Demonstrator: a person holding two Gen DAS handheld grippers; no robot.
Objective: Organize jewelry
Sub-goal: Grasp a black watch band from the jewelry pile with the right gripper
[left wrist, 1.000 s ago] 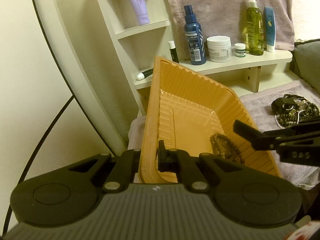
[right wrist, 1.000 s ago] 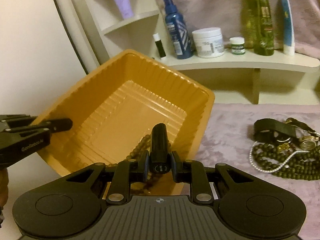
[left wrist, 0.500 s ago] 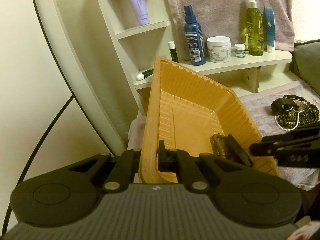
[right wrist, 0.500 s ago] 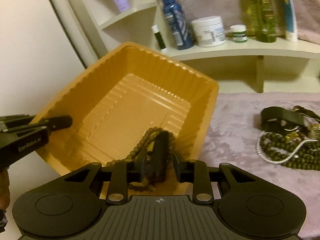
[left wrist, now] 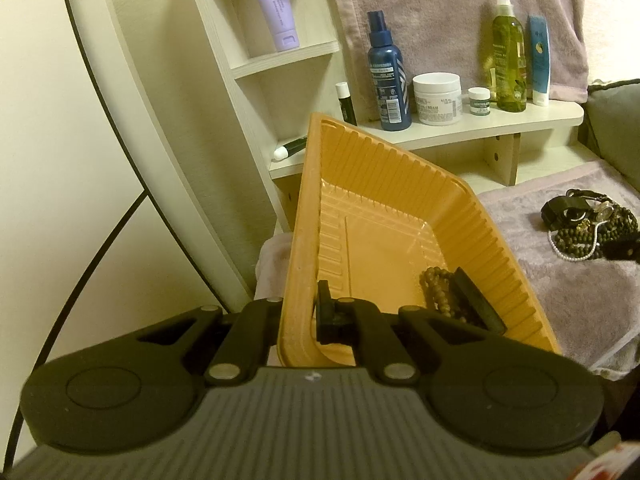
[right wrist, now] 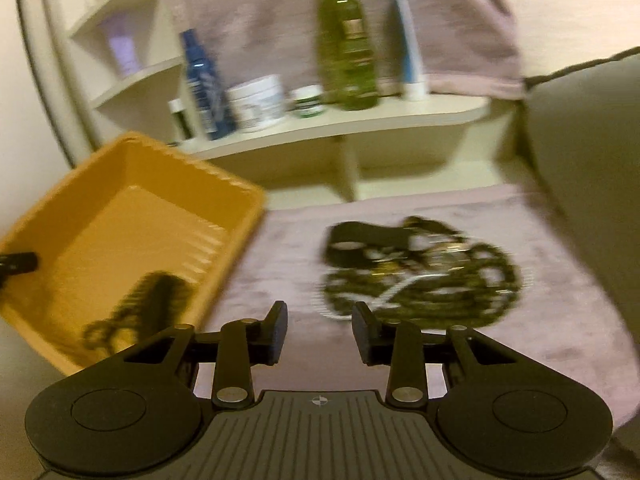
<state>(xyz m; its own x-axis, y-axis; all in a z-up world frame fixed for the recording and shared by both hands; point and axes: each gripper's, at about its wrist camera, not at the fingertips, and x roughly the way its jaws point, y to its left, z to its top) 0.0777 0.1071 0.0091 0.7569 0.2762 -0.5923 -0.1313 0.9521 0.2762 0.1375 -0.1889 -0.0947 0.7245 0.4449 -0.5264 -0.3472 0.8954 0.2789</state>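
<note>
left gripper (left wrist: 298,316) clamped on orange tray (left wrist: 384,200) rim | right gripper (right wrist: 320,328) jaws just opening, empty | risk: tilted tray spills bead bracelet (left wrist: 438,292); tangled pile (right wrist: 420,276) snags

The white jar (left wrist: 437,98) label reads "CREAM"; other labels are illegible.

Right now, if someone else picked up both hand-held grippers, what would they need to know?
Left hand-held gripper: shut on the near rim of the orange tray, holding it tilted.
Right hand-held gripper: empty, jaws just been opening, over the mauve cloth and facing the jewelry pile.
Done: brown bead bracelet and a black bar-shaped piece lie in the tray.
Left: the pile, with dark green beads, a pearl strand, a black strap and a watch, goes into the tray.
</note>
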